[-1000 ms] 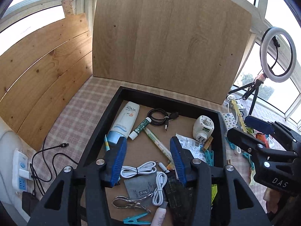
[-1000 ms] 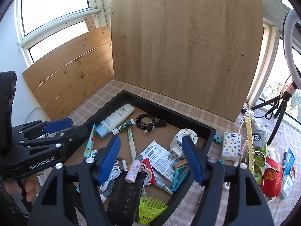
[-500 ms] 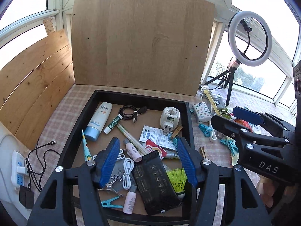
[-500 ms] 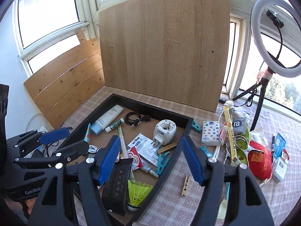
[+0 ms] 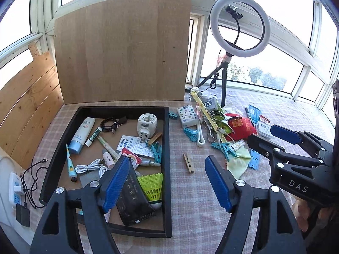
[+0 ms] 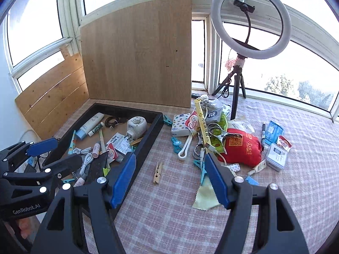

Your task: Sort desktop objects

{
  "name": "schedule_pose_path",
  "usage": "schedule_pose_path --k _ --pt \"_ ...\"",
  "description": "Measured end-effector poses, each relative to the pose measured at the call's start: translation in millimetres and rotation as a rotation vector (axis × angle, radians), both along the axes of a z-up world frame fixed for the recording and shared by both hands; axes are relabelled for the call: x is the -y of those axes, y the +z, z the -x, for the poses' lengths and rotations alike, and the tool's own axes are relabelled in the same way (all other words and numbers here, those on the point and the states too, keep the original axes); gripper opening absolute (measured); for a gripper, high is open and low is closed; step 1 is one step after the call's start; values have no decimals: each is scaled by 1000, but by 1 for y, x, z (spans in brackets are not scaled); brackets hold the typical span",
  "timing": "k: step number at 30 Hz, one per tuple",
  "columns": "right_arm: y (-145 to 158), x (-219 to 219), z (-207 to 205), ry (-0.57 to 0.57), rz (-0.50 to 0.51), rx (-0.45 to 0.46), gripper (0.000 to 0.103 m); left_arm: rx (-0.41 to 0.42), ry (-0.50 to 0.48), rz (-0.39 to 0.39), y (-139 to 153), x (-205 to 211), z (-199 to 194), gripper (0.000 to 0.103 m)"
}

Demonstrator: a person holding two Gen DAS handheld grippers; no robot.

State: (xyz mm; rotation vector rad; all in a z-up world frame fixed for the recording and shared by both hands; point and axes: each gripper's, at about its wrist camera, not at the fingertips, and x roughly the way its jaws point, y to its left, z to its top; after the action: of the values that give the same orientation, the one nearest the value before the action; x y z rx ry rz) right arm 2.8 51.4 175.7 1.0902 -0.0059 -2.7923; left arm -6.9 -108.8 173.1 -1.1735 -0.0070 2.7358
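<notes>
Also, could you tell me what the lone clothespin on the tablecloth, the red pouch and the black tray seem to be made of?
Clothespin: pale, matt, apparently unfinished wood, with what may be a metal spring. Red pouch: looks like thin, slightly shiny fabric; it creases and slumps softly. Black tray: rigid matt black walls, wood or plastic I cannot tell; its brown floor looks like cardboard or fibreboard.

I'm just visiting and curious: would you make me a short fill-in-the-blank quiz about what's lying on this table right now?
1. The yellow shuttlecock lies inside the black ____.
2. The wooden clothespin lies on the checked ____, outside the tray.
3. The ring light stands on a small ____.
4. Nothing is between the pads of the right hand-held gripper; it is ____.

Missing words: tray; tablecloth; tripod; open
</notes>
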Motion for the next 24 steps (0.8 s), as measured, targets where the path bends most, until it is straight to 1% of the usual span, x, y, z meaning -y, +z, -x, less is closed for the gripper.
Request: schedule_pose_path --k 6,12,16,24 --pt "-7 -54 -26 -81 22 30 66 15 -54 -35 -1 -35 -12 72" --pt "-10 -97 -44 -140 29 39 66 5 -89 -16 2 -67 -26 72" --pt "-10 -114 -51 -157 37 38 66 -3 -95 -14 5 -81 -34 75" --pt "-10 -127 -60 -151 30 38 66 -13 -79 -16 7 -94 -41 76"
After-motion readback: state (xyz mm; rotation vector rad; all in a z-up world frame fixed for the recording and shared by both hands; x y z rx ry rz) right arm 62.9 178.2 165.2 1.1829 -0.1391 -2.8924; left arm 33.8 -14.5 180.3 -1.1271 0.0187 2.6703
